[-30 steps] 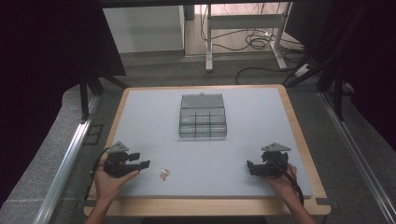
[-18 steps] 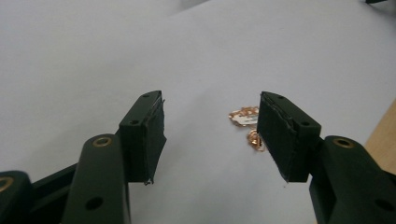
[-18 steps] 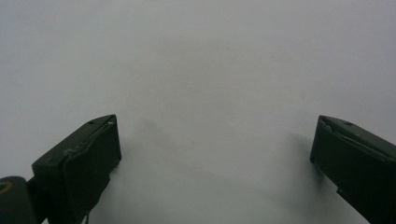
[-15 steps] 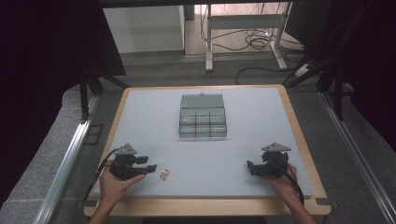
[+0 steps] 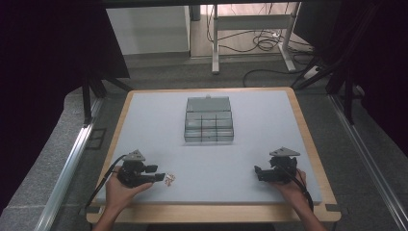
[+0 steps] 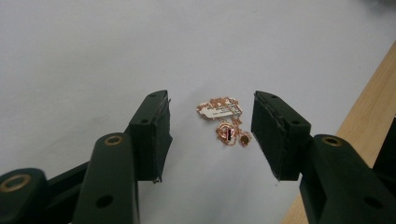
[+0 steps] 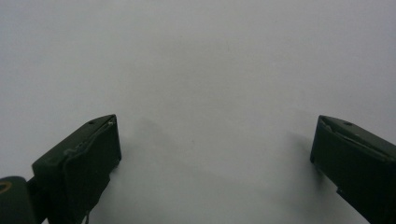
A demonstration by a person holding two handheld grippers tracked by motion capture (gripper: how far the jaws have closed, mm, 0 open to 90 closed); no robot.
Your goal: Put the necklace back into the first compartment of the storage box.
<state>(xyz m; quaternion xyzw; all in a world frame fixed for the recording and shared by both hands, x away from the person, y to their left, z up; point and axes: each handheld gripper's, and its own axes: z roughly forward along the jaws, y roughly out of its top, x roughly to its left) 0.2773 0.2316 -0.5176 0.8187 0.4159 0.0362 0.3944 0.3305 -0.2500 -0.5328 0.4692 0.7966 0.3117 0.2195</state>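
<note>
Left gripper [image 5: 161, 177]: held in the person's left hand [image 5: 122, 190] at the near-left part of the table, grey three-cornered plate on top, cable trailing off toward the table's near-left edge. In the left gripper view its jaws stand spread wide [image 6: 210, 126], nothing pinched, dark pads facing each other.

Necklace [image 6: 225, 122]: a small heap of rose-gold chain with a white printed tag and two small round pendants, lying on the grey mat [image 6: 93, 56] between the left gripper's open jaws, nearer the right-hand jaw of that view and touching neither. In the high view it is a pale speck [image 5: 170, 179] just beyond the jaw tips, near the table's front edge.

Compartment box [image 5: 209, 126]: clear plastic, divided into small cells, lid raised at the back, set at the centre of the mat toward the far side, well apart from both grippers.

Table [image 5: 211, 212]: light wooden rim around a pale grey mat.

Right gripper [image 5: 258, 173]: held in the right hand [image 5: 290, 184] at the near-right part of the table, jaws pointing toward the centre. In the right gripper view its jaws are spread far apart [image 7: 215, 154] over bare mat, holding nothing.
</note>
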